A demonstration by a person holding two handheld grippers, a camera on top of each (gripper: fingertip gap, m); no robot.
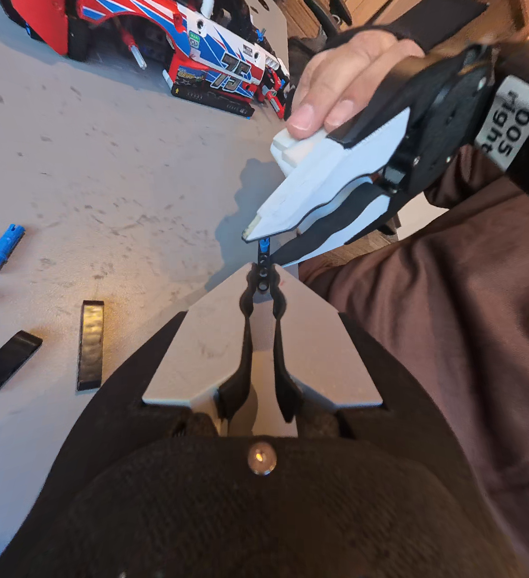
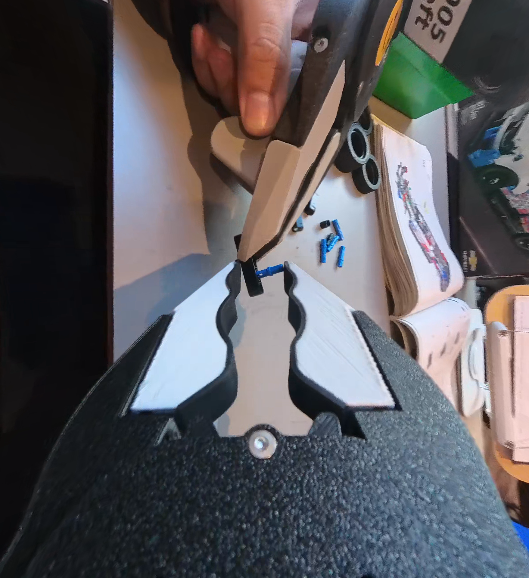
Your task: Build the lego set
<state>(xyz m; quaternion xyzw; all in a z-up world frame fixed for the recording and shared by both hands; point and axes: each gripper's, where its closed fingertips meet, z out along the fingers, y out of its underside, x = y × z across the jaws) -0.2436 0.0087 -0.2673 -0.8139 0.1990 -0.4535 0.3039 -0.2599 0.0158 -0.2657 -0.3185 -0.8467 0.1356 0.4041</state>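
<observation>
My left gripper (image 1: 263, 267) is shut on a short black lego beam with holes (image 1: 263, 275) and holds it above the table's edge. A blue pin (image 1: 264, 243) sticks out of the beam's far end. My right gripper (image 2: 261, 266) brackets both. One fingertip (image 2: 233, 270) lies against the beam (image 2: 252, 281). The other (image 2: 288, 269) touches the free end of the pin (image 2: 269, 271). The left gripper (image 2: 250, 255) comes in from above in the right wrist view. The right gripper (image 1: 261, 247) comes in from the upper right in the left wrist view.
A red, white and blue lego car (image 1: 213, 62) stands at the back of the grey table (image 1: 116, 156). Blue pins (image 1: 0, 250) and two black flat pieces (image 1: 91, 344) lie at the left. Loose blue pins (image 2: 330, 247), black tyres (image 2: 360, 153), an instruction booklet (image 2: 413, 219) and the set's box (image 2: 507, 187) lie beyond the grippers. The tips of both grippers are at nearly the same place.
</observation>
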